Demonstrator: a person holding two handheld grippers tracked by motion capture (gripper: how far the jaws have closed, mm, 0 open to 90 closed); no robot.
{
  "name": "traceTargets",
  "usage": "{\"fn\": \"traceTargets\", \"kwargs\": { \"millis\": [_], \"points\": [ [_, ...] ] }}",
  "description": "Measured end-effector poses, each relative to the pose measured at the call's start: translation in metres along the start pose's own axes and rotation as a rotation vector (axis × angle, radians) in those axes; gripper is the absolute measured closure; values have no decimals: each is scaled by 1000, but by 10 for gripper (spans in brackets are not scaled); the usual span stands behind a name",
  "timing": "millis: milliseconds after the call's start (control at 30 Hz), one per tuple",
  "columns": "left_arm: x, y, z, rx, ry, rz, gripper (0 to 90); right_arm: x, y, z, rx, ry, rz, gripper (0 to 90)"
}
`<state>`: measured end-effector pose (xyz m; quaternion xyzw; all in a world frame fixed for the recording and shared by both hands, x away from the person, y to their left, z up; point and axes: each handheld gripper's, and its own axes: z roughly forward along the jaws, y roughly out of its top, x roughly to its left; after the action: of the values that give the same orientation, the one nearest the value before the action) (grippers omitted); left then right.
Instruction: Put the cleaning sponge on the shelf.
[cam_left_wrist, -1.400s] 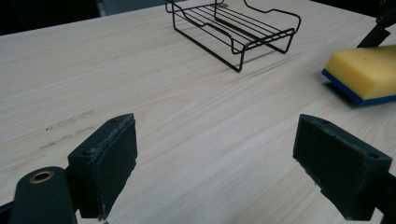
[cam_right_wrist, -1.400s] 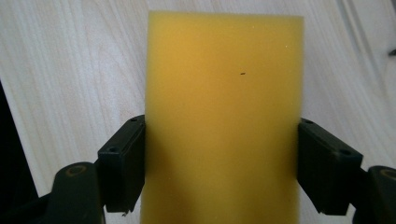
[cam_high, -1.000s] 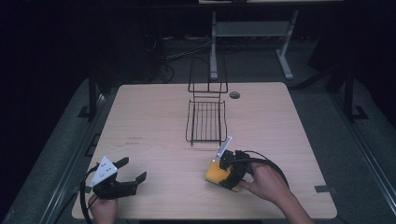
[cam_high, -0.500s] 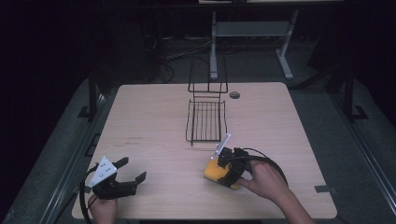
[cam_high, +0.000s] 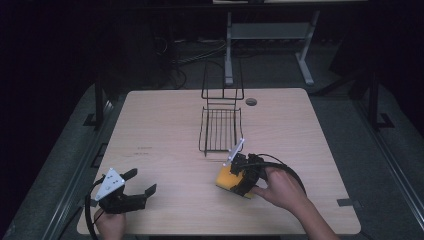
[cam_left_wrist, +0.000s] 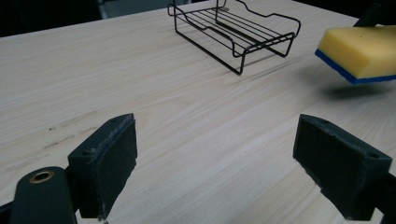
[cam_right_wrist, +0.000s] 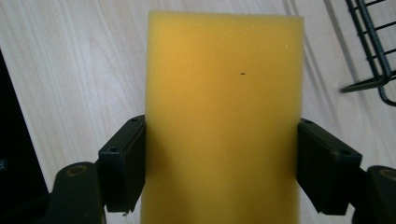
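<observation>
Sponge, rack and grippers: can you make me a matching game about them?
Things:
1. Yellow foam sponge with blue underside
2. Black wire rack
3. Left hand-held gripper
4. Pale wooden table

States:
A. open, holding nothing
B. squeezed between two black jaws
C. standing at the table's middle, nothing in it
D. underneath everything

Pairs: 1-B, 2-C, 3-A, 4-D
</observation>
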<state>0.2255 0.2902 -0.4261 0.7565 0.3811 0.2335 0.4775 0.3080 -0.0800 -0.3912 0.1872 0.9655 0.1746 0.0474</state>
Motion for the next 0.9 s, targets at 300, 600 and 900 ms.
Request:
{"fn": "traceTargets", "kwargs": {
  "millis": [300, 600, 900],
  "points": [
    [0, 0, 0, -3, -3, -2, 129, -7, 8, -4, -17, -30, 45, 257],
    [1, 0, -1, -7, -3, -8, 130, -14, 13, -6, -34, -52, 83, 257],
    [1, 0, -1, -8, -4, -8, 129, -21, 17, -12, -66, -88, 151, 257]
  ]
}}
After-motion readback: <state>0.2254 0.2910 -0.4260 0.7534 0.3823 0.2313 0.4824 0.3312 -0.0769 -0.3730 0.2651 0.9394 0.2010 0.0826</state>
